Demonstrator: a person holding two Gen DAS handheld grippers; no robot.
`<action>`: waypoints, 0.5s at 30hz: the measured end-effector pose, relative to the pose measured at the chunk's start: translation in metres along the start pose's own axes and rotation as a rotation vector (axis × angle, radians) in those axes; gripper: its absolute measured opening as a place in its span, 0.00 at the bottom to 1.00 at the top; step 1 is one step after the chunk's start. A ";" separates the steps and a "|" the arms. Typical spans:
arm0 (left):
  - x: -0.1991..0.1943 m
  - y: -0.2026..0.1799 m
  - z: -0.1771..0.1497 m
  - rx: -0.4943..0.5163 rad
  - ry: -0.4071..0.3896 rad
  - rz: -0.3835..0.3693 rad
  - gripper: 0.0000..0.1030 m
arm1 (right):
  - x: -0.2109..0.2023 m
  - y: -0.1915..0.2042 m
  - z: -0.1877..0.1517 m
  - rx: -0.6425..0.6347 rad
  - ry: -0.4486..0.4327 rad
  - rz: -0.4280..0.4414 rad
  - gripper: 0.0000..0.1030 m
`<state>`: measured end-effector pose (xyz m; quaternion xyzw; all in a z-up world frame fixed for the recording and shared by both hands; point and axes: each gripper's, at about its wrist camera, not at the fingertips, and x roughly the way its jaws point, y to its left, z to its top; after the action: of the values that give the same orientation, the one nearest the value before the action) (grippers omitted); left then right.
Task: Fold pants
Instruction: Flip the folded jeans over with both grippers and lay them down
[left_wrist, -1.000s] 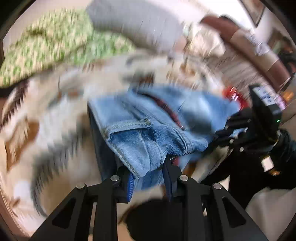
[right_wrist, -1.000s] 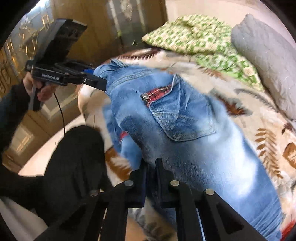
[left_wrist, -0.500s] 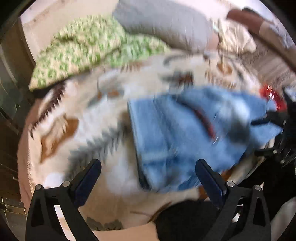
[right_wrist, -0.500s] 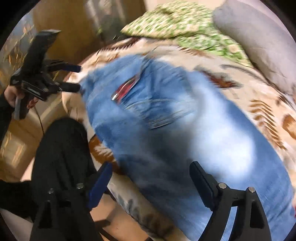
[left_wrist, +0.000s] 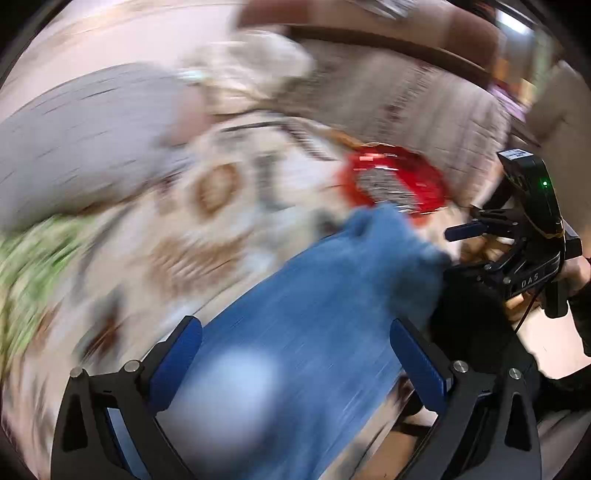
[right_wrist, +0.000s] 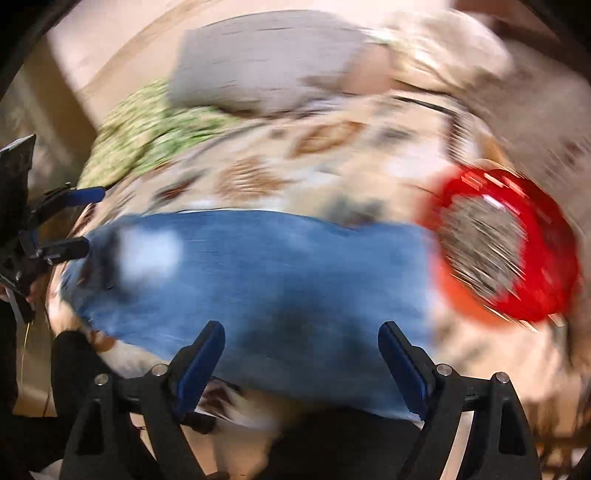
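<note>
1. Left gripper jaws wide apart, holding nothing, above the jeans
2. Right gripper also wide, empty
3. Jeans lie flat across the patterned blanket
4. Red basket just beside the jeans' end; grey pillow behind; frames blurred

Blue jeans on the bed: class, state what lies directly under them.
The jeans lie on a cream bedspread with a brown leaf pattern, visible around their edges. The part directly beneath is covered, and both views are motion-blurred, so nothing more can be told.

Pants seemingly on bedspread
</note>
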<state>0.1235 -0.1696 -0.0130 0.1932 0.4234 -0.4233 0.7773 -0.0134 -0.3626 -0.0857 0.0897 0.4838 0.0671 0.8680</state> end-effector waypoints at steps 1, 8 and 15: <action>0.015 -0.014 0.015 0.031 0.005 -0.040 0.98 | -0.004 -0.011 -0.003 0.026 0.000 -0.011 0.85; 0.103 -0.068 0.085 0.215 0.111 -0.171 0.98 | -0.004 -0.075 -0.017 0.196 0.026 0.044 0.84; 0.166 -0.077 0.110 0.237 0.241 -0.181 0.98 | 0.032 -0.080 -0.011 0.176 0.075 0.117 0.77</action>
<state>0.1614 -0.3675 -0.0823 0.2938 0.4762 -0.5120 0.6517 -0.0038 -0.4328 -0.1356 0.1914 0.5140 0.0784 0.8325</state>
